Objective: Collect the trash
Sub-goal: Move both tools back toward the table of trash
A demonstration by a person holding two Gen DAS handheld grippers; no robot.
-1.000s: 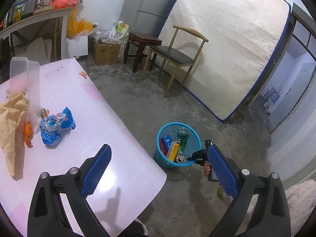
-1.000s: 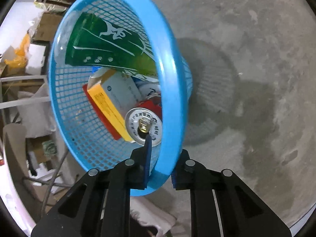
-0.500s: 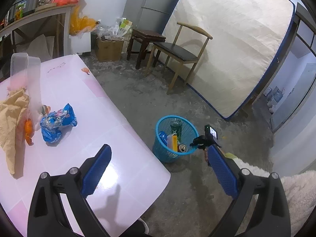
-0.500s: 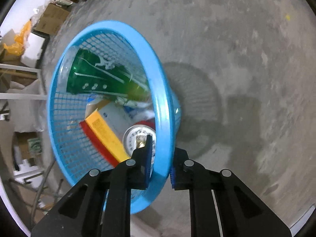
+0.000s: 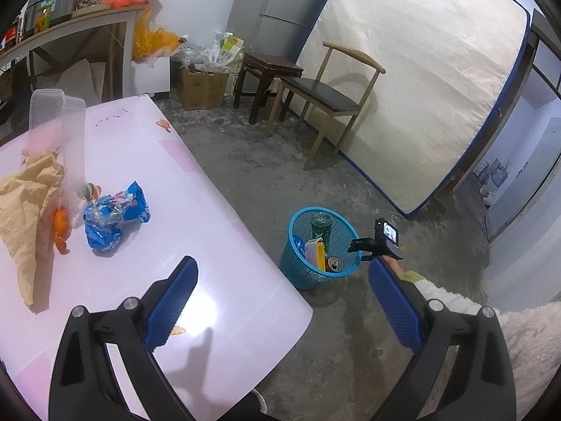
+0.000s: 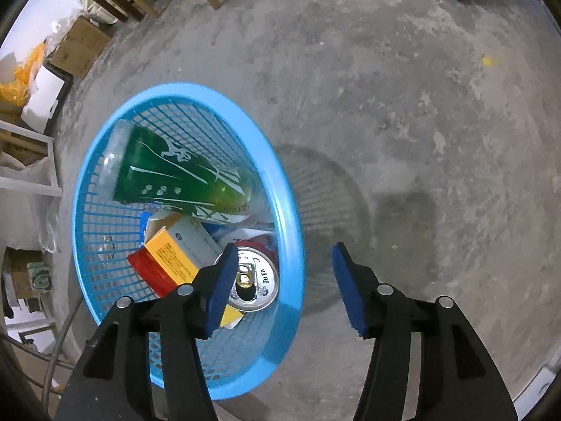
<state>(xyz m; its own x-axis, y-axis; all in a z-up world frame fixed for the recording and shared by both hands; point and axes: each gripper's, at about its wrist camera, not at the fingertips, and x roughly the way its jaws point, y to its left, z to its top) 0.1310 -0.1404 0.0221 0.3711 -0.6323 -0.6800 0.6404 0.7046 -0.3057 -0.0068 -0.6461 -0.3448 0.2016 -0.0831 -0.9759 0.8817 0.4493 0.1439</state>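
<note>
A blue mesh basket (image 6: 285,207) stands on the concrete floor beside the table; it holds a green bottle (image 6: 182,172), a drink can (image 6: 254,280) and a yellow carton (image 6: 175,252). My right gripper (image 6: 283,249) hangs over its near rim, jaws opening. The rim lies between the blue pads (image 6: 345,280), which do not touch it. My left gripper (image 5: 282,265) is open and empty above the pink table (image 5: 210,231). On that table lie a blue wrapper (image 5: 112,217), orange peel (image 5: 59,226) and a tan paper bag (image 5: 24,203).
A clear plastic tub (image 5: 56,112) stands at the table's far left. A wooden chair (image 5: 326,94), a dark stool (image 5: 266,73) and a leaning mattress (image 5: 420,87) line the far side. A cardboard box (image 5: 201,87) sits by the wall. Bare floor lies right of the basket.
My right gripper's jaws, pinched on the basket rim before, have spread apart and let it go. The basket shifted across the floor with that hand and now stands free. The left gripper stayed put.
</note>
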